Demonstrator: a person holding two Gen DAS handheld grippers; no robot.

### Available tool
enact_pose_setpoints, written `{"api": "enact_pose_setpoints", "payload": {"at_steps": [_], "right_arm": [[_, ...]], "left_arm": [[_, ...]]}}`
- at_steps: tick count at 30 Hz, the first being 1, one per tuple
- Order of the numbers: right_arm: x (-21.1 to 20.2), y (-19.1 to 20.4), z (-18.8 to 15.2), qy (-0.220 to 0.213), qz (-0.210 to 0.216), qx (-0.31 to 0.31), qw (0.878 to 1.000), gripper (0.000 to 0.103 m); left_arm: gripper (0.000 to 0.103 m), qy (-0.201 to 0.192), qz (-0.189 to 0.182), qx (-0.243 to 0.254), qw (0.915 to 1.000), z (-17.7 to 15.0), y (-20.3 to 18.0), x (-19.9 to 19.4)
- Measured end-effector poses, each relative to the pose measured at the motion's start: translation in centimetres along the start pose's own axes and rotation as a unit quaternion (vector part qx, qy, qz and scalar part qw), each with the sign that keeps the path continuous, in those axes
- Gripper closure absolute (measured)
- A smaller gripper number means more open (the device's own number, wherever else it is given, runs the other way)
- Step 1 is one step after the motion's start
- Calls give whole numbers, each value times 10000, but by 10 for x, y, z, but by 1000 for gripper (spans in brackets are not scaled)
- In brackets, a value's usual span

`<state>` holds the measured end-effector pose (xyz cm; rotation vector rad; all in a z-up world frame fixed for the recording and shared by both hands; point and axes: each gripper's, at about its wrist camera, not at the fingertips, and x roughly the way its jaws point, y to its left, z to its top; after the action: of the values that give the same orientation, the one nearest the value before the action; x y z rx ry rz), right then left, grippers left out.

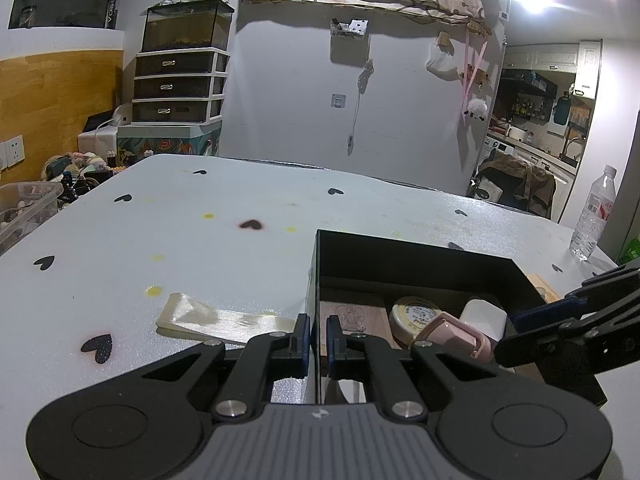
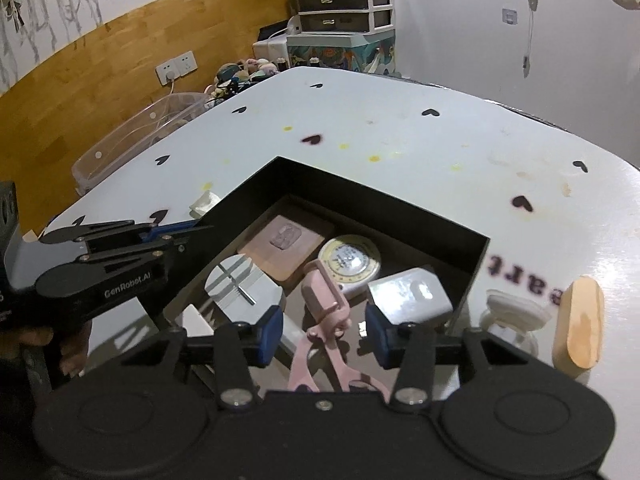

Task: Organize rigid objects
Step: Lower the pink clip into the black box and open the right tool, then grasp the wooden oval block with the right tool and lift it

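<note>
A black open box [image 1: 400, 256] stands on the white table [image 1: 200, 240]. My left gripper [image 1: 319, 332] is shut on the box's left wall, one pad on each side of it. Inside the box [image 2: 360, 196] lie a wooden block [image 2: 288, 248], a round yellow-rimmed tin [image 2: 352, 260], a white case [image 2: 408, 292], a grey round piece [image 2: 240, 284] and pink scissors [image 2: 324, 304]. My right gripper [image 2: 325, 334] hangs open over the box, its pads [image 2: 272, 332] on either side of the scissors and clear of them.
A wooden oval piece [image 2: 580, 320] and a white plastic cup-like thing [image 2: 512, 312] lie on the table right of the box. A cream ribbon [image 1: 224, 318] lies left of it. A water bottle [image 1: 592, 216] stands at the far right edge, and a clear bin [image 2: 132, 136] sits beyond the left edge.
</note>
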<state>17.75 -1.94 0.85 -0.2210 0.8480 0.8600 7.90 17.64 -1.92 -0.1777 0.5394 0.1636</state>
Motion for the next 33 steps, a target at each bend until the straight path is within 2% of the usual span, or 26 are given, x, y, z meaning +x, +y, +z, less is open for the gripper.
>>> {"api": "enact_pose_setpoints", "payload": {"at_steps": [2,4,6,9,14,23,27,33], "right_arm": [[-4,-4,1,-40,-24,62,10000,54],[-8,-8,1,-97,-26,104,9999,48],[-15,-11,0,-207,24,121,9997,29],[-27,-16,-1,-371,73,183,9991,16],[-49,-28,-4,-733,-74,290,9969,1],[-69,-67,-16,-1116,-788,680,9883,0],[-68,-88,-26,-1197,-1140,977,9814,0],[-57,-125,-43,-1197,-1452,1440,9715,0]], "left_arm": [[95,1,1,0,10000,0,0,0],[95,4,2,4,10000,0,0,0],[95,1,0,-2,10000,0,0,0],[95,1,2,0,10000,0,0,0],[95,-1,0,-3,10000,0,0,0],[95,-3,6,7,10000,0,0,0],[95,-4,4,14,10000,0,0,0],[95,-9,46,36,10000,2,-2,-1]]}}
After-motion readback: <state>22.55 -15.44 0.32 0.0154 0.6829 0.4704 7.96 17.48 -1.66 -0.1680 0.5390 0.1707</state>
